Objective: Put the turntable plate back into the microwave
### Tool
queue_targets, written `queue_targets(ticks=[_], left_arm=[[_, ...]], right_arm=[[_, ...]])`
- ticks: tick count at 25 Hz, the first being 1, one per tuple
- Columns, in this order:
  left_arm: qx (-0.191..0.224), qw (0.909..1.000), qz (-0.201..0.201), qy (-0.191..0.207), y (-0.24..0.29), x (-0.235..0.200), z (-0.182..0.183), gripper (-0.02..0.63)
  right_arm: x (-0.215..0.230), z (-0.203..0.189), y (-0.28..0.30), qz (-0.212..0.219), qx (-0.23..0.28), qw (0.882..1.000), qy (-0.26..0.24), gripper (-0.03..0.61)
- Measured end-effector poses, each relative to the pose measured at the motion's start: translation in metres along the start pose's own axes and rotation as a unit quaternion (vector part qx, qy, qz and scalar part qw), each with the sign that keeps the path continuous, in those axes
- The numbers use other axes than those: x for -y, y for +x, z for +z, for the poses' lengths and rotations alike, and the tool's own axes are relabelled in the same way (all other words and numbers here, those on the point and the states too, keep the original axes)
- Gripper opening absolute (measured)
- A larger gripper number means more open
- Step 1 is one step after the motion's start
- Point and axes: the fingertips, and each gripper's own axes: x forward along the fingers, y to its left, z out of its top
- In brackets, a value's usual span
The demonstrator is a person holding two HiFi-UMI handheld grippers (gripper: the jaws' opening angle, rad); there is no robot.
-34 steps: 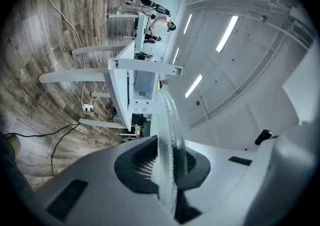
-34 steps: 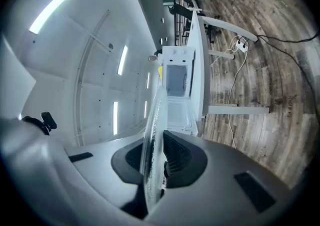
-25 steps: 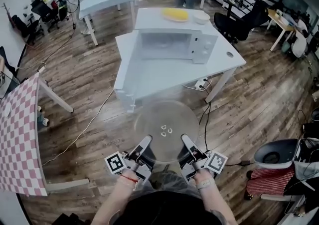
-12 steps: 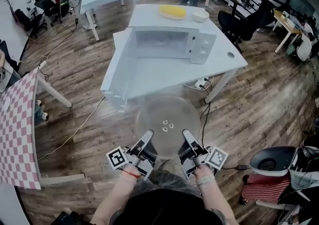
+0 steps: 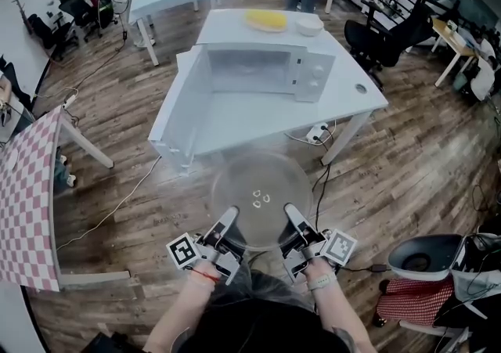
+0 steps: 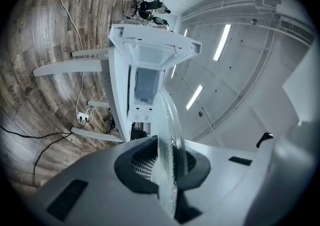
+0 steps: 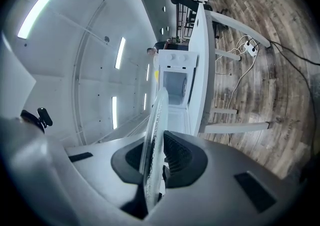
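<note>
The clear glass turntable plate (image 5: 261, 198) hangs level in the air just in front of the white table (image 5: 235, 126). My left gripper (image 5: 226, 224) is shut on the plate's near left rim and my right gripper (image 5: 290, 221) on its near right rim. Edge-on, the plate (image 6: 169, 142) runs between the left jaws in the left gripper view, and the plate (image 7: 154, 135) does the same in the right gripper view. The white microwave (image 5: 262, 68) stands on the table ahead with its door (image 5: 177, 106) swung wide open to the left and its cavity (image 5: 249, 66) facing me.
A yellow object (image 5: 266, 20) and a white bowl (image 5: 310, 24) lie on the table behind the microwave. A power strip and cables (image 5: 316, 134) hang under the table's front right. A checkered cloth table (image 5: 27, 203) stands at left, chairs (image 5: 377, 38) at right, people at the far desks.
The table and microwave have come slightly nearer and shifted in view as I stepped forward. Both grippers keep their hold on the plate, held level as before.
</note>
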Motion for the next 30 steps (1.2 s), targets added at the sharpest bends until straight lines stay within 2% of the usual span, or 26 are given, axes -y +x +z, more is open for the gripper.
queue_targets(ticks=[4,13,30], left_arm=[[0.005,1.0000,0.002,0.008,0.003,-0.004,0.002,0.034],[0.025,0.9997,0.004,-0.004,0.014,-0.015,0.014,0.034],[0.033,0.9994,0.006,-0.011,0.089,-0.037,0.048,0.034]], right_arm=[[0.006,0.003,0.003,0.000,-0.002,1.000,0.005,0.046],[0.015,0.015,0.021,0.000,-0.011,1.000,0.010,0.046],[0.036,0.078,0.074,-0.009,-0.015,1.000,0.016,0.046]])
